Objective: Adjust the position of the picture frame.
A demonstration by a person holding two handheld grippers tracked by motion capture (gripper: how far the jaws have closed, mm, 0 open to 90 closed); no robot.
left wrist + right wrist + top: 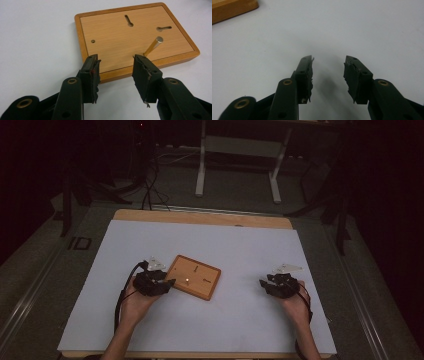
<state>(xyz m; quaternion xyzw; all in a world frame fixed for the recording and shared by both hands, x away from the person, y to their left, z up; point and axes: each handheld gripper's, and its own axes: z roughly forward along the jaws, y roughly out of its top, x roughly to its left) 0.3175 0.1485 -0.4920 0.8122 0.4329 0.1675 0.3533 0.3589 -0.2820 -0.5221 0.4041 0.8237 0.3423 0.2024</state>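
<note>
High view first: we see 2 hands at the near edge of a white table top [240,245], each holding a black gripper. Our left gripper [169,283] sits right at the near-left edge of a wooden board [193,276]; its tips reach the board's rim. Our right gripper [263,282] rests well apart from the board, off to the board's right, over bare white surface.

Left gripper view shows our 2 jaws standing apart with nothing between the pads. The wooden board [135,37] lies just ahead of them, its near rim running across the gap between the tips. A brass peg [153,46] stands tilted on the board, just beyond the right-hand jaw tip and not touching it. We count 2 keyhole slots farther off on the board and 1 small round hole ahead of the left-hand jaw.

Right gripper view shows our jaws spread wide and empty over the white surface, with a corner of the board [232,8] far ahead to the left.
</note>
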